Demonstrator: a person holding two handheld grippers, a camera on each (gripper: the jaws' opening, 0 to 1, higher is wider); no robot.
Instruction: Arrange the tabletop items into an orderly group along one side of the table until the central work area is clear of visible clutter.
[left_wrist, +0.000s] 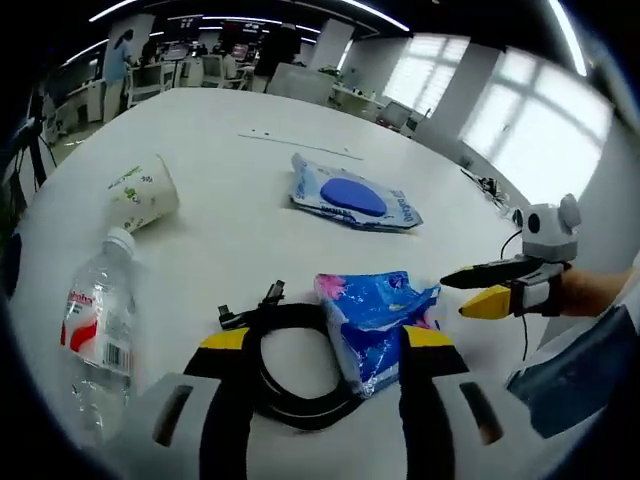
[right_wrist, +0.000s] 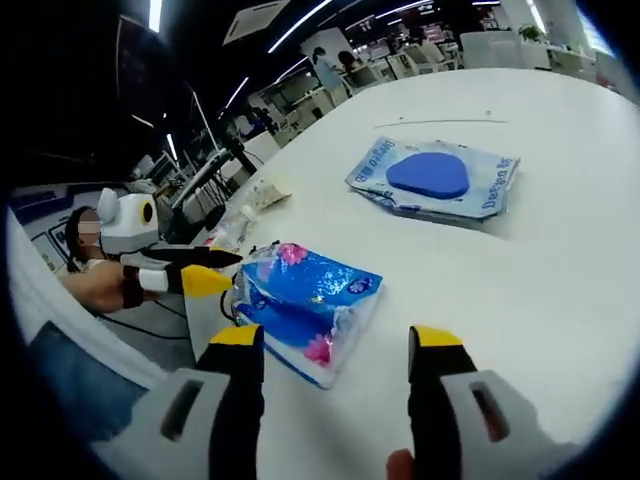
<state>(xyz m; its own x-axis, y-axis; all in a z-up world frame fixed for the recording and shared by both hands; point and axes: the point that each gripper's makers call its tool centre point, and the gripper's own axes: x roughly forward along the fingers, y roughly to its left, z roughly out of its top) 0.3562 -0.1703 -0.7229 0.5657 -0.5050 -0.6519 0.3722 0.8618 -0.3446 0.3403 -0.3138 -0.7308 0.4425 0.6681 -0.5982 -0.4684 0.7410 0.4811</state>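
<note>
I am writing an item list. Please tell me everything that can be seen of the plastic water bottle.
The plastic water bottle is clear, with a white screw cap and a red and white label that carries a barcode. It lies on its side on the white table, cap pointing toward the tipped paper cup, which it does not touch. Neither gripper holds it.

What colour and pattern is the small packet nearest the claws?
The packet is bright blue with pink flowers, clearest in the right gripper view.
</note>
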